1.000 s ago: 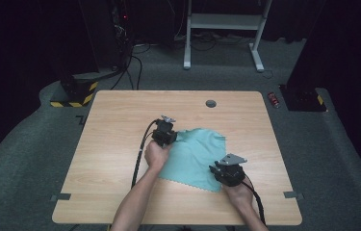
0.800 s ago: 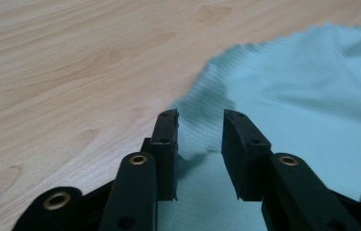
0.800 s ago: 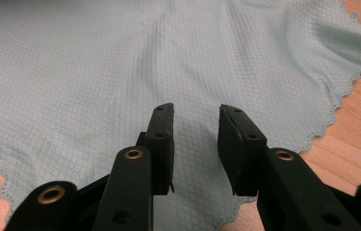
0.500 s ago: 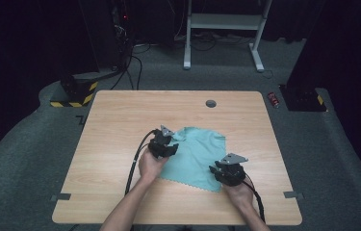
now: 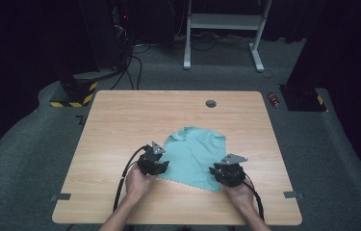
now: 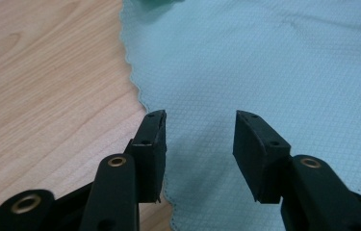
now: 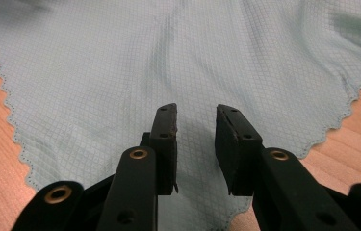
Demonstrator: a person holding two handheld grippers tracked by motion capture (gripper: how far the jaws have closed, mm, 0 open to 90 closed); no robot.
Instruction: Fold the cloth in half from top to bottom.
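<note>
Cloth point(image 5: 195, 156): teal, grid-woven, scalloped edge

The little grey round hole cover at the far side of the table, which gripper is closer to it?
Right. The right gripper sits nearer the grey cover; the left gripper lies farther off, to its left.

We see a thin teal cloth point(image 5: 195, 156) under both sets of jaws, matt, woven in a fine grid of small squares, its edge cut in a zigzag; ahead of the right hand-held gripper point(image 7: 196, 120) it lies in soft ripples. Beside the left hand-held gripper point(image 6: 198, 126) the table point(image 6: 48, 86) shows pale wood grain with a smooth, faintly satin finish. The jaws we take for matt black plastic, with brass-coloured metal rings at the pivots, and the fingers point(image 6: 155, 139) carry dull, rubbery-looking faces. Beyond the table, the floor point(image 5: 33, 144) is rough grey carpet.
</note>
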